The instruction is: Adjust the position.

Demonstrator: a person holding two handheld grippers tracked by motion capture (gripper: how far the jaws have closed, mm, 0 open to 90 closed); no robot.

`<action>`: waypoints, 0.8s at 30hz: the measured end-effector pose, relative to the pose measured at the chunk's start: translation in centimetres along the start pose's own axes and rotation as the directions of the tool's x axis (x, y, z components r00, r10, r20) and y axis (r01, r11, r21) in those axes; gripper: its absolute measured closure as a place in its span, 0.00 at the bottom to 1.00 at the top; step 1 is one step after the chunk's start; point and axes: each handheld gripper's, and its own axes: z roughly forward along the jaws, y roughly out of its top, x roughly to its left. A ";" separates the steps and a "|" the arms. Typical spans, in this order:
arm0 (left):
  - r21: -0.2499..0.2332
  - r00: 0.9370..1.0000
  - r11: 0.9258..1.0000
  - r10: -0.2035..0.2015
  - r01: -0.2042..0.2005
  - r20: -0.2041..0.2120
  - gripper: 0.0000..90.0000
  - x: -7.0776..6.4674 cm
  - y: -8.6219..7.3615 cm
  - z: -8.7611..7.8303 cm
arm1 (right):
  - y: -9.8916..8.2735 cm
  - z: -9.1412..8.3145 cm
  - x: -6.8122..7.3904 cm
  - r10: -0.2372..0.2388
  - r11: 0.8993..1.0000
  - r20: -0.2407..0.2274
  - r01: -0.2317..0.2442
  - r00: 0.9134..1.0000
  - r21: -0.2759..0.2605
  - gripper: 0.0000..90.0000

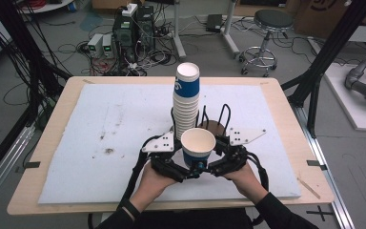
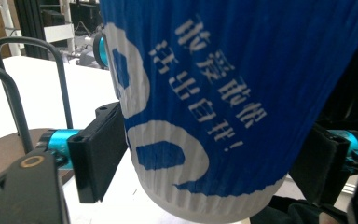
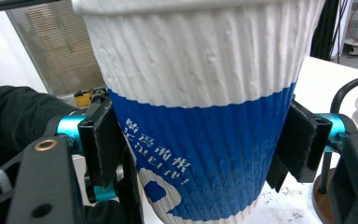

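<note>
Holding one blue-and-white paper cup (image 1: 198,147) upright between both claws, I have it just above the near middle of the tabletop (image 1: 100,124), in front of the cup stack (image 1: 187,98). My left claw (image 2: 205,168) presses its pads on the cup's lower sides, and my right claw (image 3: 200,144) clamps the blue band.
</note>
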 end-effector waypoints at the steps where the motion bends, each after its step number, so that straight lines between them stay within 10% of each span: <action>1: 0.000 1.000 1.000 0.000 0.000 0.002 0.26 0.0 0.0 0.0 | 0.0 0.0 0.0 0.000 1.000 0.001 0.000 1.000 0.000 0.30; 24: 0.040 1.000 0.999 0.007 -0.008 0.025 0.33 -0.1 0.1 0.2 | 0.4 -0.2 0.0 0.002 1.000 0.010 -0.002 1.000 0.005 0.18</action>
